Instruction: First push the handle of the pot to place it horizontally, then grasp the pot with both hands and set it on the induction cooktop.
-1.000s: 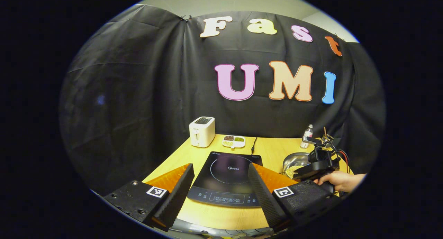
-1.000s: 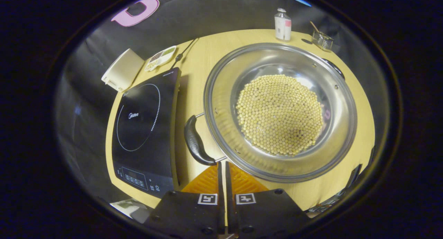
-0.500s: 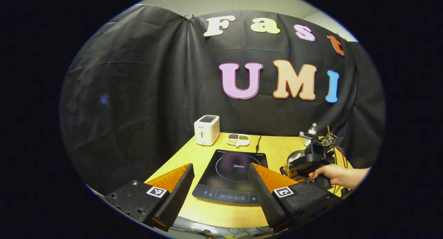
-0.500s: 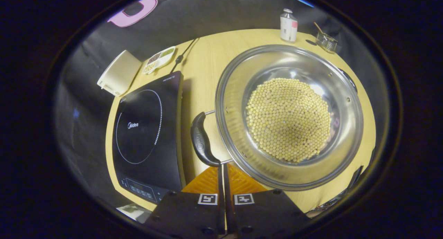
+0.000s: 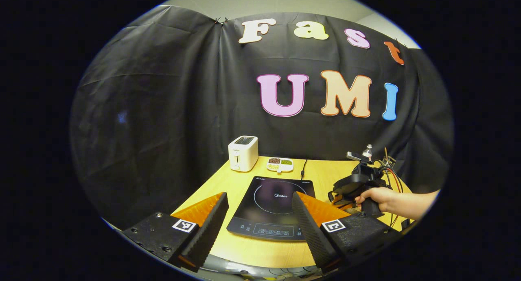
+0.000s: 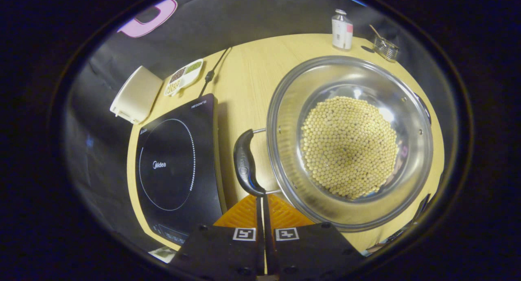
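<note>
A wide steel pot (image 6: 287, 159) holding soybeans (image 6: 350, 147) stands on the wooden table, to the right of the black induction cooktop (image 6: 175, 163). Its black side handle (image 6: 244, 163) lies between pot and cooktop. My right gripper (image 6: 262, 197) is shut with nothing between its fingers, and its tips touch the near end of that handle. In the left gripper view my left gripper (image 5: 260, 216) hovers open in front of the cooktop (image 5: 272, 205), holding nothing. Farther right there, a hand (image 5: 378, 197) holds the right gripper (image 5: 352, 187).
A white toaster (image 6: 136, 94) and a divided dish of beans (image 6: 183, 75) sit behind the cooktop, beside its cable (image 6: 209, 73). A small bottle (image 6: 342, 29) and a glass jar (image 6: 386, 49) stand at the table's far edge behind the pot.
The right gripper has pressed against the handle's near end and the pot has turned, so the handle swung round. In the left gripper view the right gripper moved left toward the cooktop.
</note>
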`<state>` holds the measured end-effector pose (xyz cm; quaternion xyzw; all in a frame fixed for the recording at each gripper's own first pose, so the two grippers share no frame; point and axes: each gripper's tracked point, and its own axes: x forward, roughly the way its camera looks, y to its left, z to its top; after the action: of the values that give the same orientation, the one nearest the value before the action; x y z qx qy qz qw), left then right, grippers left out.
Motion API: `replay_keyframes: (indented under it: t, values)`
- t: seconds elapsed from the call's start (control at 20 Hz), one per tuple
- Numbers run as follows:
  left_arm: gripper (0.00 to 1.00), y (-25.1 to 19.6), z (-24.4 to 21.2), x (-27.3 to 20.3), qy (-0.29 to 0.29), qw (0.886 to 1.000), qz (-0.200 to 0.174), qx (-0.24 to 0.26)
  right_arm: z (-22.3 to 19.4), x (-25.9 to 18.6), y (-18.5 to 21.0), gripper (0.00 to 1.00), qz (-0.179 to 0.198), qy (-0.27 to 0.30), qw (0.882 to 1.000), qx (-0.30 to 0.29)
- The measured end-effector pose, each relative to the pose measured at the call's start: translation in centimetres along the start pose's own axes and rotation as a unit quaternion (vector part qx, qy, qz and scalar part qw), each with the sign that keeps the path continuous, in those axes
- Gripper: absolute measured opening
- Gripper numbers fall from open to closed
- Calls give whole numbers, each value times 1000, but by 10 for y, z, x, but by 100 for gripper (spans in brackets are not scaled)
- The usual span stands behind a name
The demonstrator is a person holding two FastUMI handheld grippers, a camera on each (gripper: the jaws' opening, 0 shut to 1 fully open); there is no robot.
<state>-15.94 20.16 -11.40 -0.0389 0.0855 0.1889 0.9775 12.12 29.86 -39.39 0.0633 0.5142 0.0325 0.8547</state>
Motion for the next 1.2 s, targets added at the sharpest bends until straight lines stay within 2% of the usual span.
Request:
replay_keyframes:
  t: [0.1, 0.15, 0.2, 0.4, 0.45, 0.5, 0.55, 0.6, 0.65, 0.7, 0.75, 0.9, 0.95, 1.0, 1.05, 1.1, 1.15, 1.2]
  values:
    - [96, -2, 0, 1, 0, 1000, 0, -1, 5, 3, 3, 0, 0, -1, 1000, -2]
    - [94, -3, 1, 1, 0, 1000, -1, -1, 7, 5, 5, 4, 0, -2, 1000, -5]
    - [93, -3, 0, 1, 0, 1000, -2, -1, 8, 6, 6, 0, 0, -2, 1000, -8]
    - [96, -3, -2, 2, 4, 1000, -3, 0, 10, 8, 9, 0, 6, -1, 1000, -16]
    - [94, -3, -2, 3, 4, 1000, -4, -1, 9, 7, 8, 0, 8, 0, 1000, -21]
    - [96, -4, -2, 4, 6, 1000, -5, -3, 8, 5, 8, 0, 13, -1, 999, -29]
    - [94, -5, -2, 5, 7, 1000, -8, -5, 7, 2, 6, 4, 16, -5, 999, -37]
    - [96, -5, -3, 5, 9, 1000, -10, -4, 6, -3, 6, 4, 23, -6, 999, -44]
    - [94, -5, -3, 7, 10, 1000, -12, -2, 3, -9, 4, 10, 28, -5, 998, -53]
    - [96, -6, -4, 10, 11, 1000, -15, 0, 1, -15, 2, 12, 33, -6, 998, -59]
    - [96, -8, -3, 13, 11, 1000, -18, 2, 1, -24, 1, 11, 45, -10, 997, -61]
    - [96, -20, -2, 29, 15, 999, -31, 2, -6, -49, -6, 22, 66, -22, 995, -71]
    - [94, -24, -1, 32, 16, 999, -36, 2, -7, -61, -9, 22, 75, -27, 994, -70]
    - [96, -27, -2, 33, 18, 999, -41, 3, -9, -71, -10, 41, 86, -32, 993, -68]
    - [96, -31, -1, 36, 19, 999, -47, 4, -9, -81, -16, 36, 93, -37, 993, -64]
    - [96, -36, -2, 39, 22, 998, -53, 5, -9, -91, -22, 36, 101, -42, 992, -57]
    - [96, -41, -2, 43, 24, 998, -59, 6, -7, -98, -30, 53, 108, -46, 992, -48]
    - [99, -47, -3, 46, 26, 997, -66, 6, -8, -105, -36, 59, 114, -46, 991, -42]
